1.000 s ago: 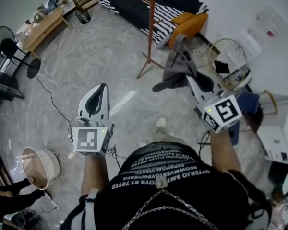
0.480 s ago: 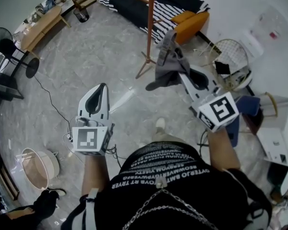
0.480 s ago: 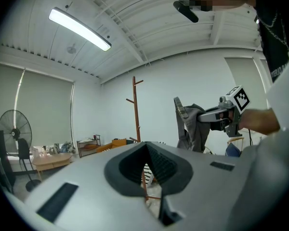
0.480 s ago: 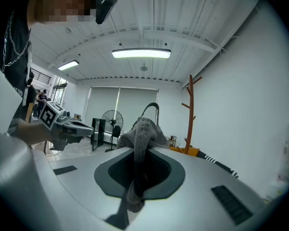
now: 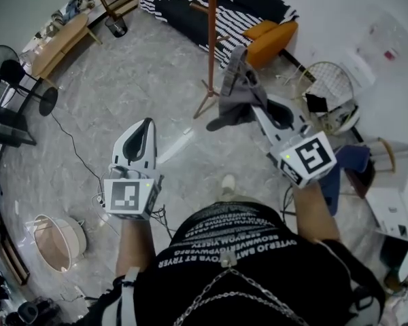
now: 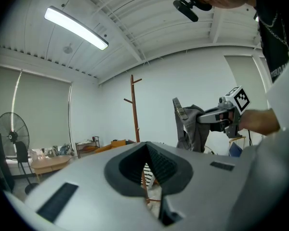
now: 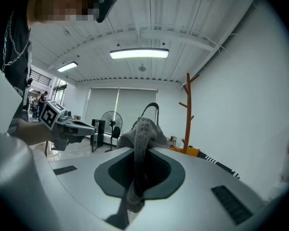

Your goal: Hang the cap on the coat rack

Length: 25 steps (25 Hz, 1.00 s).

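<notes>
Cap (image 5: 238,95) in jaws of right gripper (image 5: 257,109), nearer coat rack (image 5: 211,46); left gripper (image 5: 147,123) jaws together.

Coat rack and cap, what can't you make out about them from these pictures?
- Coat rack: in the head view, the picture's upper edge cuts off its top.
- Coat rack's foot: in the left gripper view, it is mostly hidden behind the left claw.
- Cap: in the right gripper view, the pinched part is hidden inside the right claw. Its front is too crumpled to read in any view.

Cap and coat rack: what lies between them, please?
Nothing stands between them. In the left gripper view only bare white wall shows between the coat rack and the cap.
</notes>
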{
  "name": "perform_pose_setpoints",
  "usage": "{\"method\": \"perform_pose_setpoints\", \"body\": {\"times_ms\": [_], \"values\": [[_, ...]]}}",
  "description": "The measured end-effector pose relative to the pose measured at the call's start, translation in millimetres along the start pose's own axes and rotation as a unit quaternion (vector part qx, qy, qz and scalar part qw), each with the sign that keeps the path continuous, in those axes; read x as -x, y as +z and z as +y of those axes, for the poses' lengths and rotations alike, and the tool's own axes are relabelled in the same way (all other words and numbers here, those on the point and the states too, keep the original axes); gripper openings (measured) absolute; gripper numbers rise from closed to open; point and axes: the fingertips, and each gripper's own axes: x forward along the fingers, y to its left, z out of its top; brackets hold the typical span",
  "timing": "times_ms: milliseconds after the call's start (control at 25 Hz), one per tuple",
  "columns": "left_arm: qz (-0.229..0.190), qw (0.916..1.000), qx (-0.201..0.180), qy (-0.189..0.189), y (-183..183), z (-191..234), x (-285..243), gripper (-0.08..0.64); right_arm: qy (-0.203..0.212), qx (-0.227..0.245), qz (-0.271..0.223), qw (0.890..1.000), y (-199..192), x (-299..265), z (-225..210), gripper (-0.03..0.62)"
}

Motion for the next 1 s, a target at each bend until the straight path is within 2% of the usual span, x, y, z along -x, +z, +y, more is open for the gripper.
{"method": "perform_pose_setpoints", "body": {"times_ms": [640,1000], "values": [[-0.004,0.9997,-0.010,0.024,24,-17,-65,0.003,0.034,0.002,-0.018,0.999,-3,-20,-66,0.018],[0.018,0.9988,-0.013,0.043,21,-19,-80,0.003,0.050,-0.008,-0.017,0.999,-15,-29,-91,0.018]]}}
